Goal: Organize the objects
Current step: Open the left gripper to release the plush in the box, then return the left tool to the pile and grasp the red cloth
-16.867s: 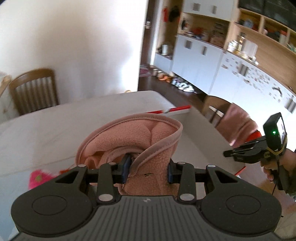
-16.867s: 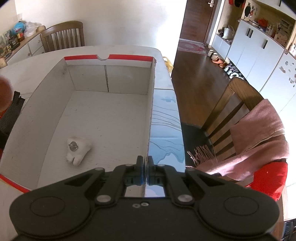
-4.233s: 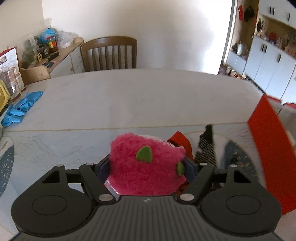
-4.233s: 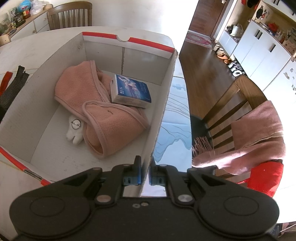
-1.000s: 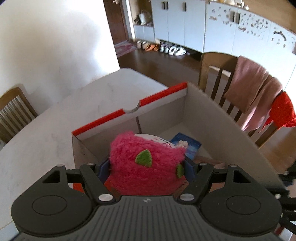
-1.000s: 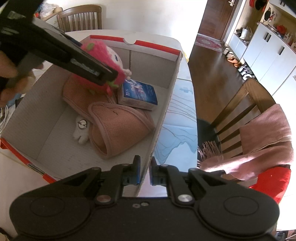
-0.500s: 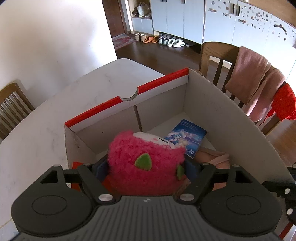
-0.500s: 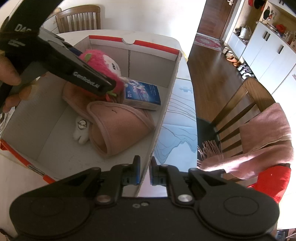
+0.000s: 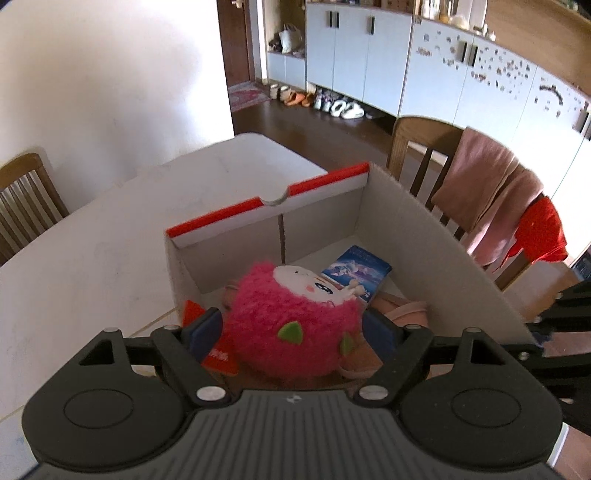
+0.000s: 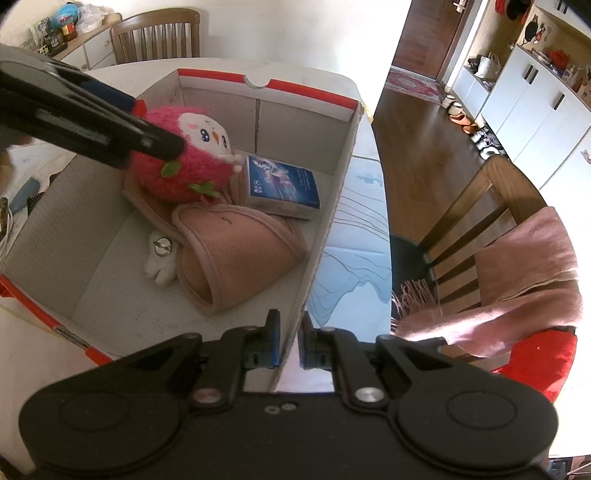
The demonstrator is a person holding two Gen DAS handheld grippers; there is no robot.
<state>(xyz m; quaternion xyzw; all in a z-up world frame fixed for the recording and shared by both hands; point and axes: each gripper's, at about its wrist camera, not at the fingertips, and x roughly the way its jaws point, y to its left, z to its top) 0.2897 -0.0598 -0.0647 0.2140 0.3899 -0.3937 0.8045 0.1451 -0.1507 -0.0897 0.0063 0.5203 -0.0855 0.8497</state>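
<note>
A fuzzy pink strawberry plush (image 9: 291,321) with a white face lies in the white cardboard box (image 9: 436,258) on the pink fleece cloth (image 10: 236,254), next to the blue book (image 10: 282,186). My left gripper (image 9: 293,330) stands open around the plush, its pads apart from it; the plush also shows in the right wrist view (image 10: 184,162). My right gripper (image 10: 289,345) is shut on the box's right wall (image 10: 325,225). A small white tooth-shaped toy (image 10: 160,258) lies on the box floor.
The box stands on a white table (image 9: 92,258). A wooden chair (image 10: 476,229) with pink scarves and a red cloth stands right of the table. Another chair (image 10: 155,33) stands at the far end. A red packet (image 9: 218,350) shows under the left finger.
The left gripper has lowered the plush into the box and opened its jaws, letting go of it. The right gripper has kept its hold on the box wall.
</note>
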